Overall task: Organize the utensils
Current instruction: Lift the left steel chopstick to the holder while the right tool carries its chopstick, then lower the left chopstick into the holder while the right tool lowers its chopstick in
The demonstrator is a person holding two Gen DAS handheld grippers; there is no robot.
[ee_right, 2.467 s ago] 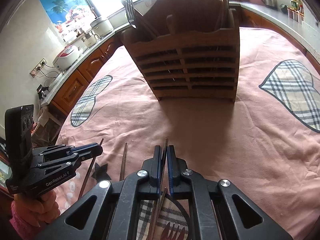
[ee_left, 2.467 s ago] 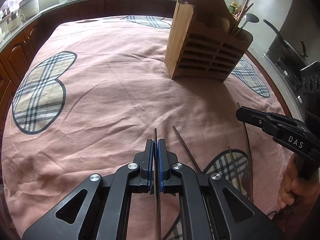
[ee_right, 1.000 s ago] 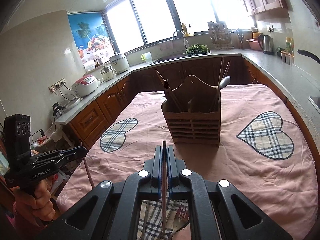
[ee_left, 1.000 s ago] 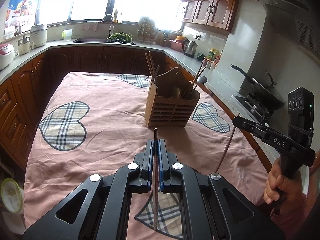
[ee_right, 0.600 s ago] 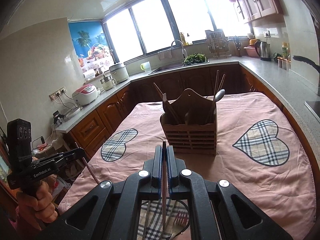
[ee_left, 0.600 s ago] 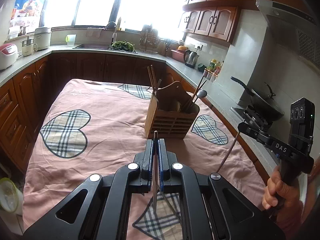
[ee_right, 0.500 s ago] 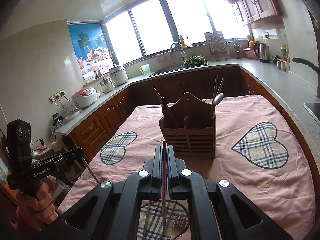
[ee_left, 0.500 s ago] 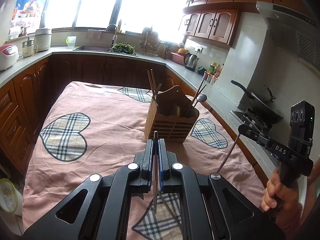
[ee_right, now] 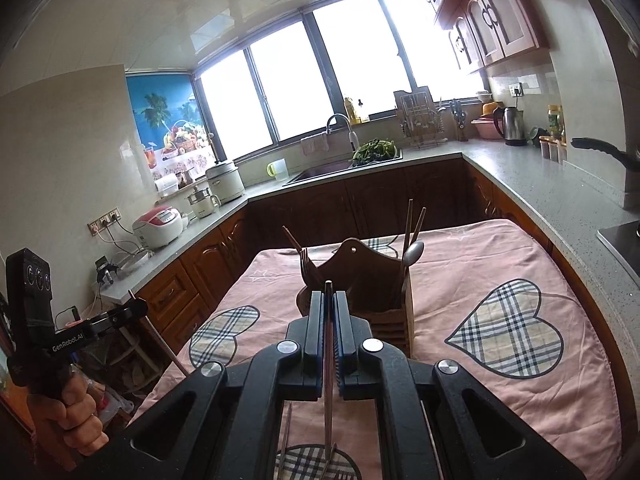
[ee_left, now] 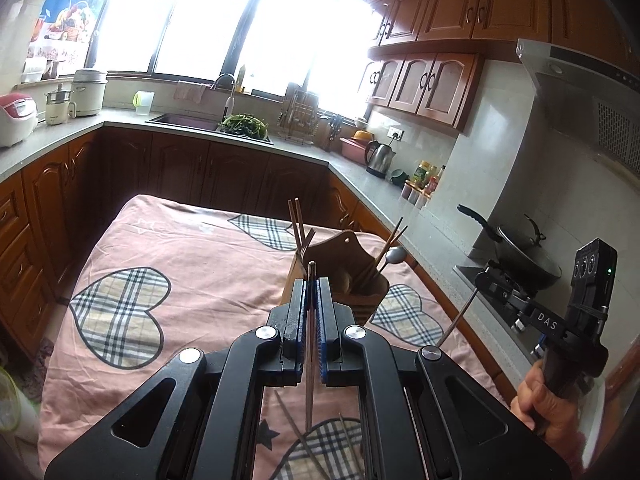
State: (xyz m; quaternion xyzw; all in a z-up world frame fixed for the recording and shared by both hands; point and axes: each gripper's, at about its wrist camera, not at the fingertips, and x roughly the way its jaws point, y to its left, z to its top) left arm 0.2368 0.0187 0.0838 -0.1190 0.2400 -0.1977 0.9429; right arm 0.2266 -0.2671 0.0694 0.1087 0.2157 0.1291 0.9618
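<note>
From the left wrist view we see what the right one hides: the right gripper point(ee_left: 482, 280) from the side, held by a hand point(ee_left: 538, 394), with a thin metal utensil point(ee_left: 456, 322) slanting down from its tip, and a wok point(ee_left: 520, 258) on the stove; from the right wrist view we see the left gripper point(ee_right: 138, 308) off to the side with its own thin stick point(ee_right: 160, 344) hanging down, plus a rice cooker point(ee_right: 158, 226); our left gripper point(ee_left: 311, 280) is closed on a slim chopstick point(ee_left: 309, 376) that runs between its pads; our right gripper point(ee_right: 328, 294) is likewise clamped on a slender metal utensil point(ee_right: 328, 392) standing upright between the pads; ahead of both stands the wooden utensil holder point(ee_right: 382, 284), with chopsticks, a fork and a spoon in it, upright on the surface point(ee_left: 208, 264) under a pink cloth with plaid hearts; a few loose utensils point(ee_left: 298, 436) lie on the cloth below us; beyond are dark wood cabinets, a sink point(ee_right: 320, 172) and bright windows.
</note>
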